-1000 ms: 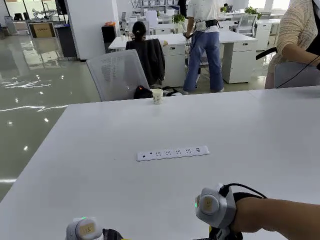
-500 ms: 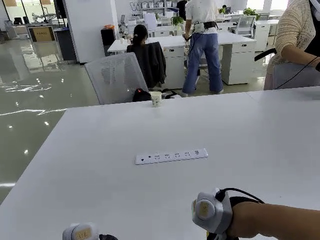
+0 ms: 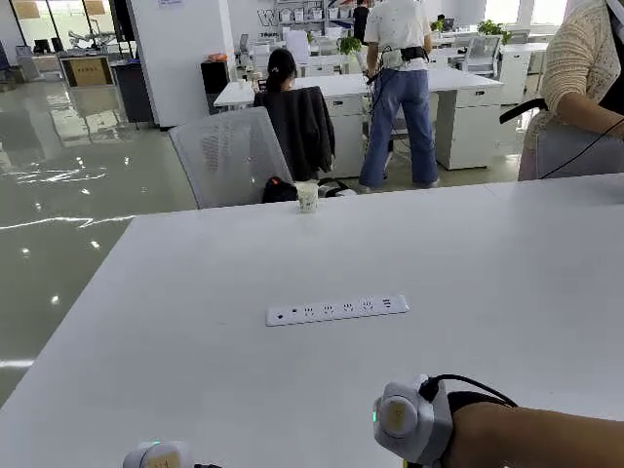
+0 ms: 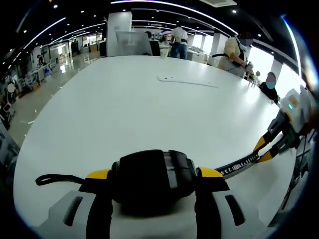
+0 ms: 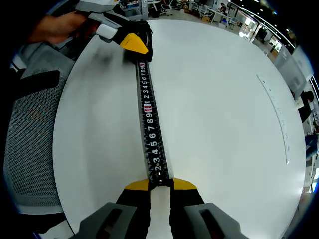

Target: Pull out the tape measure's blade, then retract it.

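left gripper [image 4: 154, 173] clamped round the tape measure [image 4: 145, 185], right gripper [image 5: 160, 184] pinching the blade [image 5: 148, 117] tip, blade stretched between them, well apart from the power strip [image 3: 337, 309]

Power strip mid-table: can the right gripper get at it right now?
Probably not yet. The table up to the power strip is bare, but the right gripper is shut on the tape blade while the left gripper holds the case; it must let go first.

Matt black tape measure case [image 4: 152, 177], smooth printed blade [image 5: 149, 124], faintly glossy white table [image 4: 124, 99].
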`<control>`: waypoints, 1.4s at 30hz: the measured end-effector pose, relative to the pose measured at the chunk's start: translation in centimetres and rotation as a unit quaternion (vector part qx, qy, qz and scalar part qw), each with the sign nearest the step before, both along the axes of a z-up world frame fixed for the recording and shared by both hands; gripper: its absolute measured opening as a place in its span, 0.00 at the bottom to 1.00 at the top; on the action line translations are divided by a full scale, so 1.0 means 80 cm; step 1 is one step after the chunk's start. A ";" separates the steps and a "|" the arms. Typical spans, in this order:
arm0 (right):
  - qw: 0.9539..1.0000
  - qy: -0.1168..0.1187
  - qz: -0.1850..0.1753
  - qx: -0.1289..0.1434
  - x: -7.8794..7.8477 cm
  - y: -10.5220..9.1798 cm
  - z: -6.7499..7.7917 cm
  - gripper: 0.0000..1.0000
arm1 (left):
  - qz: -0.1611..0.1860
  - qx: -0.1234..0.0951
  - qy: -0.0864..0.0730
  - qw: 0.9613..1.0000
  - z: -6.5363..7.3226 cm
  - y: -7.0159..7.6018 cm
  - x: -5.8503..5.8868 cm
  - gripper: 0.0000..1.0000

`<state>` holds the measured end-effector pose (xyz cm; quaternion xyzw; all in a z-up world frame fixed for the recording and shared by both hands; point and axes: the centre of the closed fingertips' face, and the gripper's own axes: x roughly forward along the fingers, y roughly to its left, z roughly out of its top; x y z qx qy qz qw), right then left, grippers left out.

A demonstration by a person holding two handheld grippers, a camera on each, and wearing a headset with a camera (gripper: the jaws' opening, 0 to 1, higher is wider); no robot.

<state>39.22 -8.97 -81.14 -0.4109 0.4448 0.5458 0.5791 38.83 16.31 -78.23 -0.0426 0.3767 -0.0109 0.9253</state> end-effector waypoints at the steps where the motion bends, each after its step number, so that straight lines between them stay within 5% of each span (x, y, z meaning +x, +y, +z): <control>1: 1.000 0.000 0.000 0.000 0.000 0.000 0.000 0.11 | 0.000 0.000 0.000 1.000 0.000 0.000 0.000 0.62; 42: 1.000 0.000 0.003 0.005 -0.003 0.024 0.000 0.11 | -0.008 -0.002 0.004 1.000 -0.001 -0.002 -0.003 0.62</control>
